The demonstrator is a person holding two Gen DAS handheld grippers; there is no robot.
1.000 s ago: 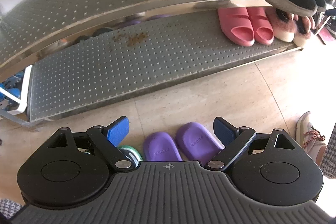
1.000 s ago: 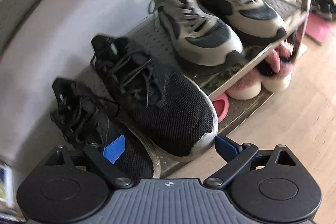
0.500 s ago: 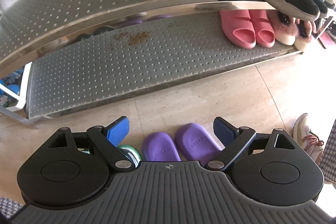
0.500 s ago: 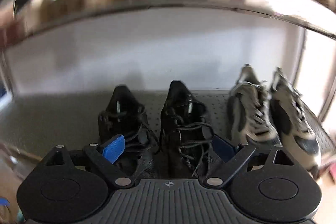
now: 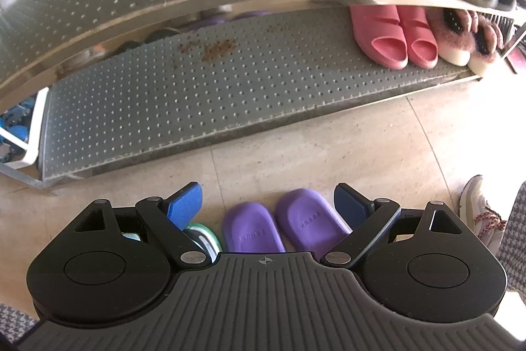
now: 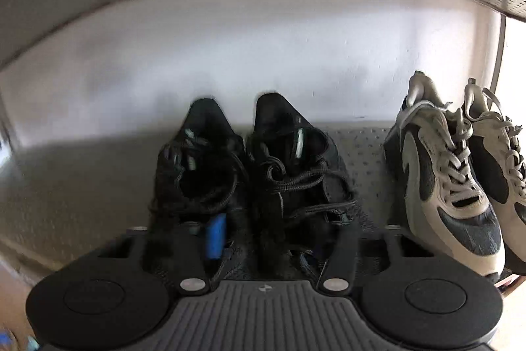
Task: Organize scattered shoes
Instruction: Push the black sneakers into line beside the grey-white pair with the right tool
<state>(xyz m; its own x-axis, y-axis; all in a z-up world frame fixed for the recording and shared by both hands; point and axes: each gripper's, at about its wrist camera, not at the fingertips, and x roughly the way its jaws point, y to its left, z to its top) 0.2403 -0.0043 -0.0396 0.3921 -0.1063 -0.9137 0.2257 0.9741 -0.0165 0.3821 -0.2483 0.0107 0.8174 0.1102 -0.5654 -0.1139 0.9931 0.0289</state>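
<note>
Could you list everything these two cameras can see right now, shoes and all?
purple slippers: two, purple, on the floor in front of the rack, between the left gripper's fingers
green-edged shoe: one, mostly hidden, on the floor left of the purple pair
pink slides: two, pink, right end of the lower shelf
fluffy slippers: two, pink and white, right of the slides
black sneakers: two, black, middle shelf, toes toward the camera
grey sneakers: two, grey and dark, right of the black pair
pale sneaker: one, red-flecked laces, on the floor at far right
shoe rack: one, perforated metal shelves
left gripper: open, above the purple slippers
right gripper: jaws just closing around the black sneakers' inner sides; contact unclear
</note>
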